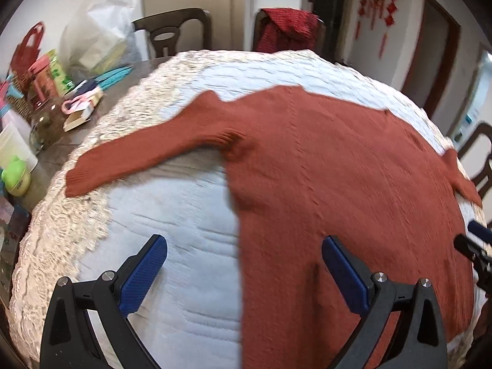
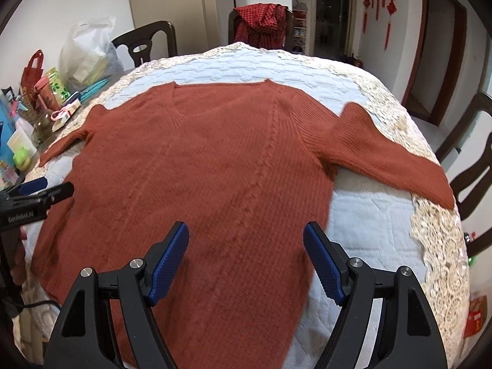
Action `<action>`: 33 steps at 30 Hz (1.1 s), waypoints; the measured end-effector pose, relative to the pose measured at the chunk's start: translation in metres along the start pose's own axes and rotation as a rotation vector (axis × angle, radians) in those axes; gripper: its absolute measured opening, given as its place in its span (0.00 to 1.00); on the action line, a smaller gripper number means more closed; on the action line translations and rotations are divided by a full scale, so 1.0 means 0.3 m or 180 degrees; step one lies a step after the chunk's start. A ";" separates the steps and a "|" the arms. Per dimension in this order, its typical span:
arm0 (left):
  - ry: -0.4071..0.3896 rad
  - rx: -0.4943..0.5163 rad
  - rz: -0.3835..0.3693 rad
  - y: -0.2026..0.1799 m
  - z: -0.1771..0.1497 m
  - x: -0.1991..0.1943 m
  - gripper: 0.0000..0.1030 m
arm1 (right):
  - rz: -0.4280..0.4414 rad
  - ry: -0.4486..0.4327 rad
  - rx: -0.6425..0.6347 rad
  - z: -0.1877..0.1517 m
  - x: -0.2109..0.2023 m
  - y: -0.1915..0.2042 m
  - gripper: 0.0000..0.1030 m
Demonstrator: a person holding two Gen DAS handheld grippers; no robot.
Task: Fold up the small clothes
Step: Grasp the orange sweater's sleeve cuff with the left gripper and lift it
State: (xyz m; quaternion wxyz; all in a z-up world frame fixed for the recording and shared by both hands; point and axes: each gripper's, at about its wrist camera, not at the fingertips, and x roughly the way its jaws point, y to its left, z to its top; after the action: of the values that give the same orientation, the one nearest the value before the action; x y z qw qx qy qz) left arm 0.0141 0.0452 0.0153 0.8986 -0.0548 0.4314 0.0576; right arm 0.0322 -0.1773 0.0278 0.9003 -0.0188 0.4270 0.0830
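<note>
A rust-red knit sweater (image 2: 221, 160) lies flat, front up, on a pale blue quilted cloth (image 2: 369, 215), its V-neck at the far side and both sleeves spread out. My right gripper (image 2: 246, 233) hovers open over the sweater's lower right part, near the hem, with nothing between its fingers. My left gripper (image 1: 246, 255) stands open above the sweater's left side edge (image 1: 243, 246), one finger over the cloth and one over the knit. The left sleeve (image 1: 147, 150) stretches toward the lace border. Each gripper shows in the other's view: the left gripper (image 2: 52, 189) and the right gripper (image 1: 470, 236).
The cloth's lace border (image 2: 442, 246) hangs over the table edge. Clutter fills the table's left side: a plastic bag (image 1: 98, 33), boxes, a jar (image 1: 46, 123), a green toy (image 1: 17, 175). Dark chairs (image 2: 147, 43) ring the table; one carries a red checked garment (image 2: 261, 24).
</note>
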 end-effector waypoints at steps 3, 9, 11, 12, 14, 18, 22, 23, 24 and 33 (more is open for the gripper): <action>-0.0052 -0.0212 0.0070 0.084 0.026 0.007 0.99 | 0.0063 -0.0007 -0.0047 0.024 0.014 0.021 0.75; -0.0123 -0.0787 0.0230 0.309 0.062 0.027 0.83 | 0.0158 -0.0020 -0.0139 0.053 0.033 0.062 0.75; -0.0126 -0.0968 0.0272 0.379 0.067 0.039 0.80 | 0.0177 -0.0009 -0.0154 0.057 0.040 0.070 0.75; -0.0128 -0.1049 0.0302 0.414 0.068 0.048 0.79 | 0.0184 0.0001 -0.0159 0.058 0.046 0.073 0.75; -0.0104 -0.1203 0.0322 0.473 0.071 0.067 0.77 | 0.0195 0.0021 -0.0162 0.059 0.056 0.077 0.75; -0.0020 -0.1449 0.0168 0.541 0.069 0.113 0.72 | 0.0192 0.0083 -0.0148 0.062 0.080 0.072 0.75; -0.0137 -0.1488 0.0131 0.570 0.087 0.131 0.67 | 0.0189 0.0122 -0.0130 0.067 0.095 0.066 0.75; -0.0167 -0.1503 0.0115 0.579 0.092 0.134 0.63 | 0.0193 0.0129 -0.0125 0.069 0.098 0.066 0.75; -0.0179 -0.1517 0.0116 0.588 0.099 0.141 0.60 | 0.0195 0.0133 -0.0124 0.070 0.102 0.067 0.75; -0.0276 -0.1456 0.0088 0.612 0.126 0.143 0.15 | 0.0219 0.0155 -0.0102 0.070 0.115 0.059 0.75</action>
State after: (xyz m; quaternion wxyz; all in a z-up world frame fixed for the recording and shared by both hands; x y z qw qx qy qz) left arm 0.0420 0.2345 -0.0036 0.8797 -0.2486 0.3688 0.1684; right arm 0.0668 -0.1530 0.0150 0.8858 -0.0206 0.4477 0.1203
